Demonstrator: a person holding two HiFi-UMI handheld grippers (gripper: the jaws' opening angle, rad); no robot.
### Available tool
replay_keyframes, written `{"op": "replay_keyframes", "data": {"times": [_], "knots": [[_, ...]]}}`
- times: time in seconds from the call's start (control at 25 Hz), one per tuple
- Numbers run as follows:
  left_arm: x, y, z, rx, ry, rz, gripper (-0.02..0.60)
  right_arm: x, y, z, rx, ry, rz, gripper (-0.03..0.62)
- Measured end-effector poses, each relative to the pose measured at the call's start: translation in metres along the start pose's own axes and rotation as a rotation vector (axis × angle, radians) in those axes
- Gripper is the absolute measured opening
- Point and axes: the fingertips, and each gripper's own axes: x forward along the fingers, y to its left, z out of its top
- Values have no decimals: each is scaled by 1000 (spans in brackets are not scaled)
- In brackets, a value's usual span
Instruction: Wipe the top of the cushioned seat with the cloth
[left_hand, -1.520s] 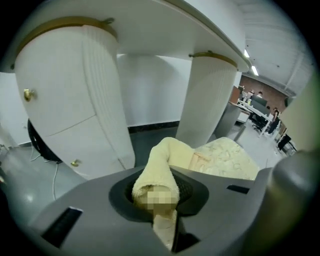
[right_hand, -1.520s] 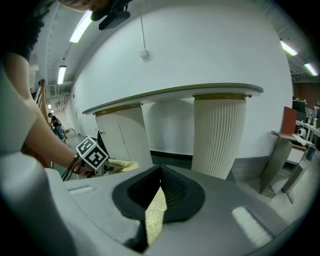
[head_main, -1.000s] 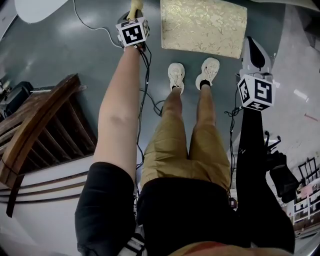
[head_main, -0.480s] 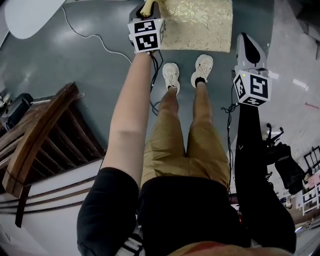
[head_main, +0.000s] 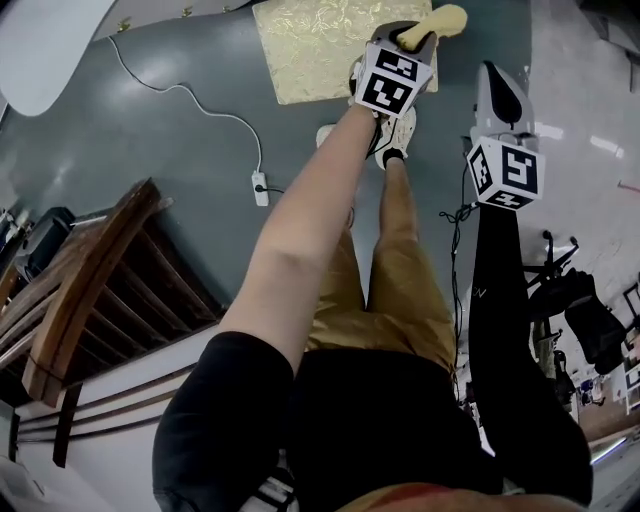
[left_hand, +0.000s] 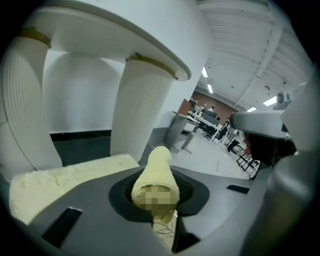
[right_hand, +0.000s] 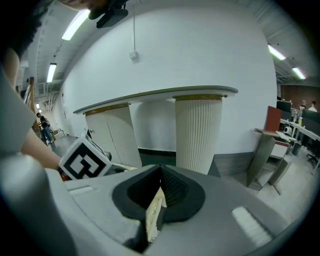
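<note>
The cloth (head_main: 443, 20) is clamped in the left gripper (head_main: 412, 40) at the right edge of the seat (head_main: 305, 45), while the right gripper (head_main: 500, 95) is held with jaws together, empty, over the floor (head_main: 150, 140) right of the seat.

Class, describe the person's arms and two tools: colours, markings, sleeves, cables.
Each grey tool bears a white cube with black square markers: left tool, right tool. Left arm: short black sleeve; right arm: long black sleeve. A black cable hangs below the right tool.
</note>
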Motion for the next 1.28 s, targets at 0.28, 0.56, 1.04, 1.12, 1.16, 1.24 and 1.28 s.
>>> {"op": "replay_keyframes", "data": {"times": [0.28,0.56,1.04,1.12,1.16,1.24,1.28], "knots": [[17,20,-27,-155,60,80,69,-6,-11,-3,9,-2,-12,2],[-19,83,-46,-133,101,213,67,3,9,4,-3,-10,20,2],[-159,248,-99,-126,174,513,69,23,70,17,-49,-19,101,2],[-182,268,-114,-156,195,556,67,24,77,21,-67,-24,110,2],[-192,275,-122,-178,203,574,67,25,80,23,-75,-27,113,2],[-209,285,-134,-212,213,601,67,27,83,25,-84,-31,118,2],[-216,288,-139,-222,215,610,67,28,84,25,-86,-31,118,2]]}}
